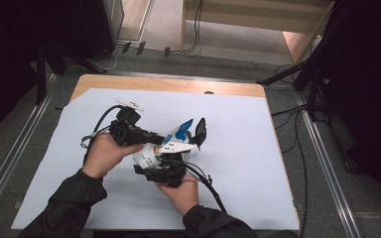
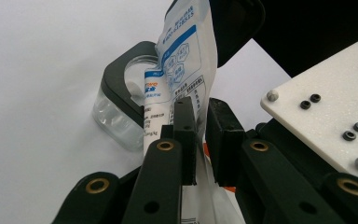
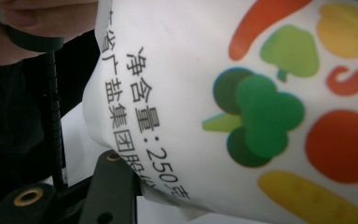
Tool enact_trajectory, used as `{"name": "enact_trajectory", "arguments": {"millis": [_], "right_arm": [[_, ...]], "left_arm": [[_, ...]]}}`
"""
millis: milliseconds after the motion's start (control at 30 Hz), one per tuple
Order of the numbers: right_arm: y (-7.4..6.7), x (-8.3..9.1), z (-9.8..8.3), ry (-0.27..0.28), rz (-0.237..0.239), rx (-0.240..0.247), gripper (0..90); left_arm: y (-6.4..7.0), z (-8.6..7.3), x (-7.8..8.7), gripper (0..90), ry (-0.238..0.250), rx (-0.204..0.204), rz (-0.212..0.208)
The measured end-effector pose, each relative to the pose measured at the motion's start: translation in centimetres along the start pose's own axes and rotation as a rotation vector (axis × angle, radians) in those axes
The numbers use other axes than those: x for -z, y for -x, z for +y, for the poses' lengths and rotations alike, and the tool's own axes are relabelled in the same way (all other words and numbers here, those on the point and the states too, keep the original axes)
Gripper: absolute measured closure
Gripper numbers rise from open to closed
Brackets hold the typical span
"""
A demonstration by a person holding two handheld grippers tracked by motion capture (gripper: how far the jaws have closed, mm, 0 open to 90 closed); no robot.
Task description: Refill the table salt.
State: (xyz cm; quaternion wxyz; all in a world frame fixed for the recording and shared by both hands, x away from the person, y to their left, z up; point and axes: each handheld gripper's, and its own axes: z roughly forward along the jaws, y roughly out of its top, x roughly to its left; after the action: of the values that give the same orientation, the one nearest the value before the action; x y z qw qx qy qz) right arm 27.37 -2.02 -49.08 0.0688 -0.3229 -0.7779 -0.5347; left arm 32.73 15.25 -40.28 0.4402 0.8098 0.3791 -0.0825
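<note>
A white pouch (image 1: pixel 146 157) with blue print and coloured vegetable pictures (image 3: pixel 261 116) hangs between the two grippers above the table. My left gripper (image 1: pixel 161 139) is shut on the pouch's thin upper edge (image 2: pixel 182 70), its jaws (image 2: pixel 200 107) almost touching through the film. My right gripper (image 1: pixel 149 166) comes from below and is shut on the pouch's fuller body; one of its fingers (image 3: pixel 114 182) presses against the film. A clear jar (image 2: pixel 121 116) with a black rim stands under the pouch's tip, its black lid (image 1: pixel 200 131) flipped up.
A pale sheet (image 1: pixel 238 148) covers most of the wooden table (image 1: pixel 168 84). A cable (image 1: pixel 211 191) trails from the right gripper toward the front edge. Dark stands and floor cables surround the table.
</note>
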Motion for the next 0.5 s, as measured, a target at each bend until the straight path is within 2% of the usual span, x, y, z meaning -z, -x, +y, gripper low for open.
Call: {"name": "enact_trajectory", "arguments": {"millis": [133, 500], "right_arm": [[0.01, 0.03, 0.07, 0.002, -0.004, 0.002, 57.2], [-0.10, -0.03, 0.25, -0.001, 0.000, 0.005, 55.0]], "left_arm": [[0.18, 0.04, 0.01, 85.9, 0.004, -0.012, 0.025], [0.35, 0.09, 0.09, 87.9, 0.017, -0.017, 0.043]]}}
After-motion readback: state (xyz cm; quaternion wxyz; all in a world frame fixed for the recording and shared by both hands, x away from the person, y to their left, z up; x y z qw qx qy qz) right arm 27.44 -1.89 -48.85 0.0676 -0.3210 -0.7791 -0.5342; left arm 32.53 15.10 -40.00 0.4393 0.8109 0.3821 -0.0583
